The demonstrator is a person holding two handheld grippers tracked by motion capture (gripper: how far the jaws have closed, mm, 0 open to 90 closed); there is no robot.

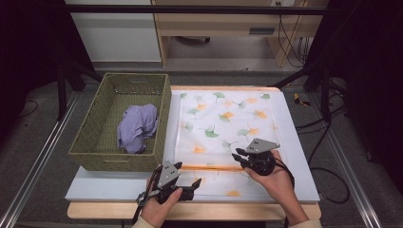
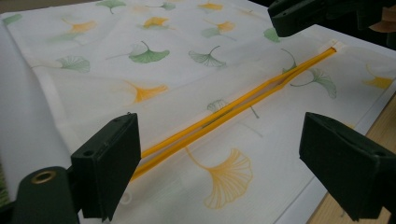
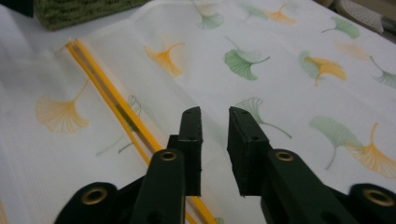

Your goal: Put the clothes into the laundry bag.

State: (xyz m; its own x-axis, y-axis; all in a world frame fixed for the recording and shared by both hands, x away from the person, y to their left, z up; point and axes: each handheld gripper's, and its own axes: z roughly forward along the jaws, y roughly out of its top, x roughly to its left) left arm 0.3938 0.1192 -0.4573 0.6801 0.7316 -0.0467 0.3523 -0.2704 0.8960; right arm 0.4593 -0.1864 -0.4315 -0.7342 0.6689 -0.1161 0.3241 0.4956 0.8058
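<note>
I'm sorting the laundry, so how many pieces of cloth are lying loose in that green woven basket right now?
1. A crumpled lavender cloth lies on the floor of the green woven basket, toward its right wall. Something smaller could be hidden beneath it.

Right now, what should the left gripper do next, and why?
Probably lower the left gripper onto the bag by the orange zipper: its jaws stand wide above the fabric, holding nothing, with the right gripper at the zipper's other end.

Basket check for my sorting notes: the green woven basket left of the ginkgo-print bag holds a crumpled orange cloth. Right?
Not quite. The cloth in the basket is lavender purple, not orange, as the high view shows. The basket does sit left of the ginkgo-print bag.
</note>
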